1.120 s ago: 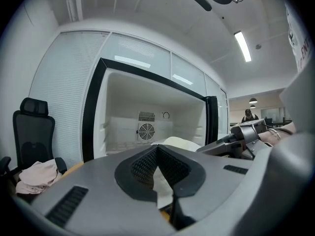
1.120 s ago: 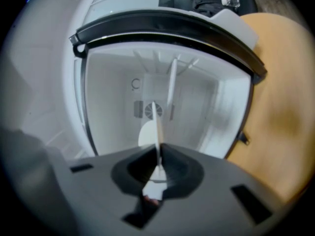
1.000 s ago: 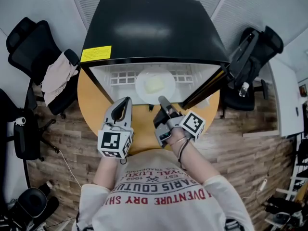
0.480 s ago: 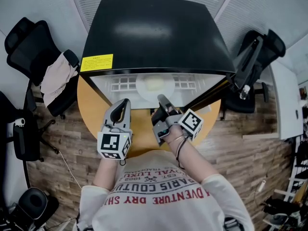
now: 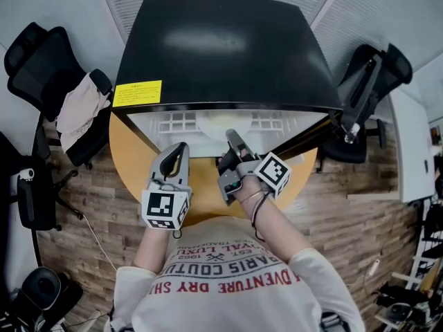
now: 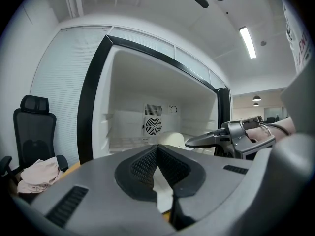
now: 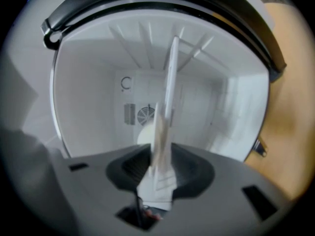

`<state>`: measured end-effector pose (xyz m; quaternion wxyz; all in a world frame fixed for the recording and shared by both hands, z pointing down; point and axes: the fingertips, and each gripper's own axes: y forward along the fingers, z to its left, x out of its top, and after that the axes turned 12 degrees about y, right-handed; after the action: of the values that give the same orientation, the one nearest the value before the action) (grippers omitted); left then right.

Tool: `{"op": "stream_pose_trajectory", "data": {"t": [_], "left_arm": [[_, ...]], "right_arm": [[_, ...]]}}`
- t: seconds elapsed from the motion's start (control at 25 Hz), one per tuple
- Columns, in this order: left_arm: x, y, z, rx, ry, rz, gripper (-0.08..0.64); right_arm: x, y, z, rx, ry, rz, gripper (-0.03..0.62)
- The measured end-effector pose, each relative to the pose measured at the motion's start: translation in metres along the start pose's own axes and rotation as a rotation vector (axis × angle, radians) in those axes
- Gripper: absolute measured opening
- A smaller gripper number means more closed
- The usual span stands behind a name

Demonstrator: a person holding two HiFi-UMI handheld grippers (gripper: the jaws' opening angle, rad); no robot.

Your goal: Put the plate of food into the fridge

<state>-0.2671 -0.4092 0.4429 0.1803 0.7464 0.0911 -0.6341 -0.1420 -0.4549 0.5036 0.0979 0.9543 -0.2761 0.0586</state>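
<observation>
Opening now, R tool (image 5: pixel 231 137) has plate (image 7: pixel 170 82) rim between jaws inside fridge (image 5: pixel 221 47); L tool (image 5: pixel 180 148) clenched, empty, over counter (image 5: pixel 131 151).

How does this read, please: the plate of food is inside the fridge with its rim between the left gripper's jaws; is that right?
Not quite: the plate of food is inside the fridge, but its rim is between the jaws of the right gripper, which are opening; the right gripper view shows it.
</observation>
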Motion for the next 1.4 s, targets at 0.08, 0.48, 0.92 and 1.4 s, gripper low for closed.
{"op": "stream_pose_trajectory", "data": {"t": [0.08, 0.48, 0.92, 1.4], "left_arm": [[-0.001, 0.001, -0.001, -0.002, -0.003, 0.004, 0.031], [-0.007, 0.010, 0.002, 0.009, -0.016, 0.025, 0.031], [-0.006, 0.009, -0.005, 0.003, -0.018, 0.023, 0.031], [-0.009, -0.005, -0.026, -0.027, -0.011, 0.028, 0.031]], "right_arm": [[0.001, 0.002, -0.002, -0.002, -0.007, 0.004, 0.152], [0.007, 0.019, -0.004, -0.003, -0.045, 0.029, 0.196], [0.001, 0.009, 0.002, 0.014, -0.013, 0.060, 0.198], [-0.010, -0.039, 0.010, 0.060, -0.273, 0.126, 0.029]]}}
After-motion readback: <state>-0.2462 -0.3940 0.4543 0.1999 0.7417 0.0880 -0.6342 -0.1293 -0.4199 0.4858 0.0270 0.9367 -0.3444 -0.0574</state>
